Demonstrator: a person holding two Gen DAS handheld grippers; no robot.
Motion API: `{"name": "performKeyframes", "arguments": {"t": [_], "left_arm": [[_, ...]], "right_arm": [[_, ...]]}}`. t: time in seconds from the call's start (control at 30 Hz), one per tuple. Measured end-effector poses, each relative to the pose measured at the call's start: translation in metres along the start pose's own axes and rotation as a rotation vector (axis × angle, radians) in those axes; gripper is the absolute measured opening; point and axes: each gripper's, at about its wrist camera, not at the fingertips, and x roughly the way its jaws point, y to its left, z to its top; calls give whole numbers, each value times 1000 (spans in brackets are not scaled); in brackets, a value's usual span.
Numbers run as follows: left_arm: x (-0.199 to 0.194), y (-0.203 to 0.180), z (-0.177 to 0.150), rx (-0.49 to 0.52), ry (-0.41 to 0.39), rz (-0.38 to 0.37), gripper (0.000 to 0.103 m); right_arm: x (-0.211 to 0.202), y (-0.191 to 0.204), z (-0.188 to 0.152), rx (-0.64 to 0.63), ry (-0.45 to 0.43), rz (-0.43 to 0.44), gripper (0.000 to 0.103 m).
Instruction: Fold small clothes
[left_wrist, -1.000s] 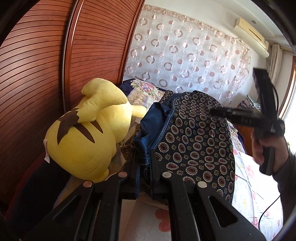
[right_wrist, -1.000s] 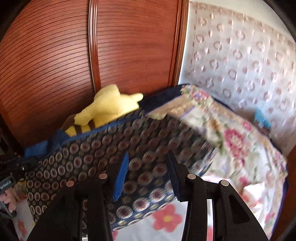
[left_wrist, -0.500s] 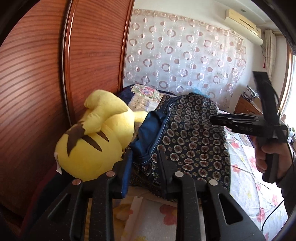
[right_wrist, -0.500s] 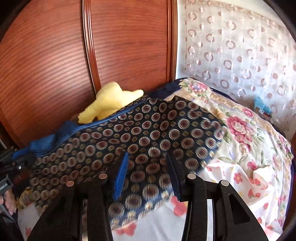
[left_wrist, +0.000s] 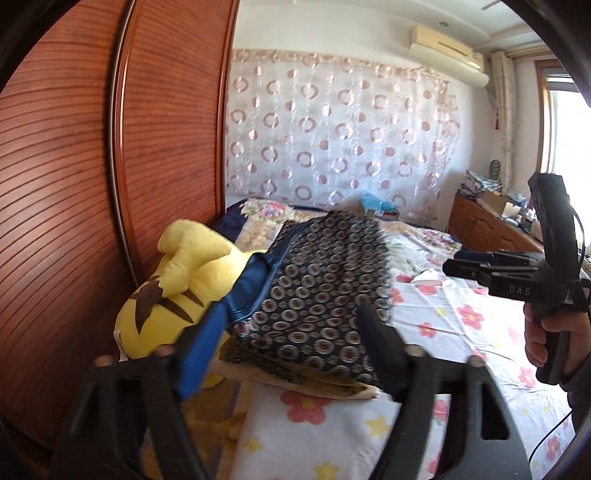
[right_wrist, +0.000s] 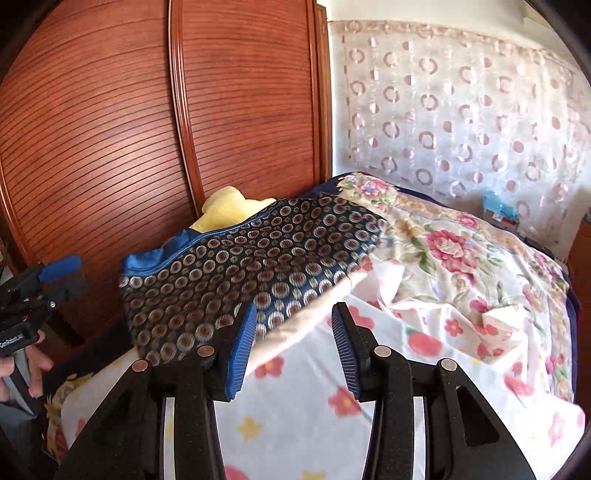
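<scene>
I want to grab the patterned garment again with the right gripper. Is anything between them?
Nothing visible blocks it. The right gripper, jaws open, faces the patterned garment lying on the bed; the yellow plush toy sits behind the garment.

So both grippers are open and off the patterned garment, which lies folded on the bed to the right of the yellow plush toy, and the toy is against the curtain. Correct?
Not quite. In the left wrist view the yellow plush toy sits against the wooden wardrobe door, not the curtain. The rest holds: left gripper and right gripper open, patterned garment released.
</scene>
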Motion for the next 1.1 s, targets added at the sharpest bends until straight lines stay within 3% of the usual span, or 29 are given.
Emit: {"name": "performKeyframes", "arguments": {"t": [0.1,0.27,0.57,0.67,0.83,1.1], "left_arm": [[-7,-11,1,32,5,29,81],[-13,-29,-5,71,25,-32,81],[-32,-72,-25,114,45,-129,81],[-39,-84,-32,115,46,-160,81],[-46,-110,-37,122,70,-206,81],[-64,-147,-20,163,27,-228,81]], "right_arm": [[-28,2,-12,17,-22,-16,44],[-78,9,-37,45,-59,-62,45],[-140,34,-89,98,-75,-149,56],[-168,40,-105,140,-84,-185,66],[-214,51,-124,190,-128,-271,66],[-282,71,-141,236,-211,-372,66]]}}
